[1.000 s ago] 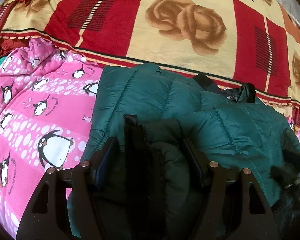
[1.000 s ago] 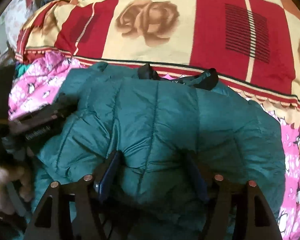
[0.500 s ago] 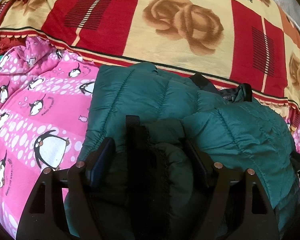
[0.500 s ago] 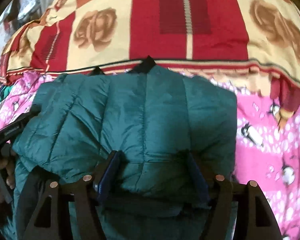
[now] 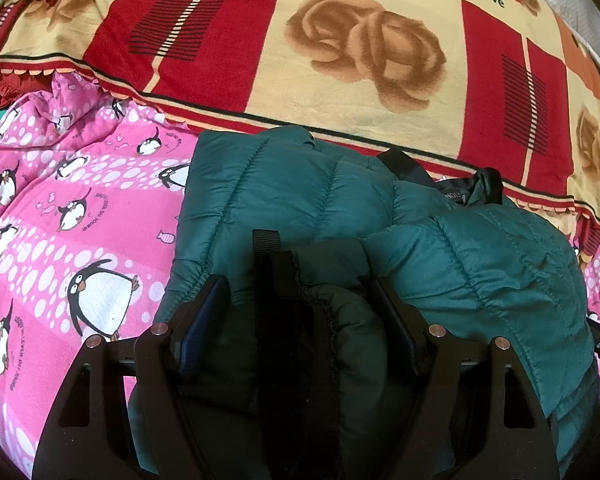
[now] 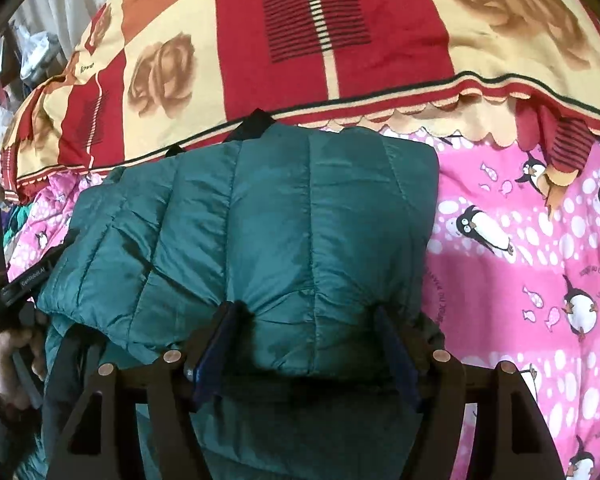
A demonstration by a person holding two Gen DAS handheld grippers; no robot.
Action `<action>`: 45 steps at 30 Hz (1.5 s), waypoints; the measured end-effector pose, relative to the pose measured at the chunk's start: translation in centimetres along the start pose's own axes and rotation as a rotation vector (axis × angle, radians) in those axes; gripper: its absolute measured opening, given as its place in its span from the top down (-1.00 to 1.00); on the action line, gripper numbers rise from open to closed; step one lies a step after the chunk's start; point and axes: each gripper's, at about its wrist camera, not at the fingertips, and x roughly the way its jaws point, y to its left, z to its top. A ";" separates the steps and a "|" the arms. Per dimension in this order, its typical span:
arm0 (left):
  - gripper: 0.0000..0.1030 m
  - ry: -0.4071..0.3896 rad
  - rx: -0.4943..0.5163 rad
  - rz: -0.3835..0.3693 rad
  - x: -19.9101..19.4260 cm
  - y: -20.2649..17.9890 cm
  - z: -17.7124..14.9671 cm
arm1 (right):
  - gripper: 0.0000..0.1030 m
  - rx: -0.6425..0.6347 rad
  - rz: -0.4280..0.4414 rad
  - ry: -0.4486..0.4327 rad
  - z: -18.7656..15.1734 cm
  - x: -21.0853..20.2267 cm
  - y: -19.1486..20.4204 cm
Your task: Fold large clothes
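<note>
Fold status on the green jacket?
Done: jacket lies in a compact block on the penguin sheet, one side lapped over. In hand: right gripper fingers pinch its near edge; left gripper straddles the cuff bundle, fingers just opening, grip unclear. Left: any last fold, then release.

Folded jacket (image 6: 284, 240) lying on penguin sheet (image 6: 540, 272), far edge touching rose blanket (image 6: 340, 40) spread behind.
</note>
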 end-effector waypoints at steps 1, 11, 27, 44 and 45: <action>-0.46 0.001 -0.001 -0.001 0.0 0.0 0.0 | -0.36 0.001 -0.001 -0.001 0.0 0.1 0.0; -0.47 0.001 -0.003 -0.003 0.0 -0.1 0.0 | -0.49 -0.034 -0.073 -0.017 -0.4 0.5 0.8; -0.55 -0.019 -0.016 -0.045 -2.2 0.7 1.2 | -0.37 0.003 -0.089 -0.103 0.3 -2.6 0.9; -0.55 0.092 0.080 -0.026 -11.6 7.2 -7.6 | -0.38 -0.005 -0.057 -0.051 -10.9 -13.1 2.0; -0.55 0.109 0.090 -0.035 -11.6 7.1 -8.8 | -0.38 -0.020 -0.071 -0.019 -11.8 -12.7 2.3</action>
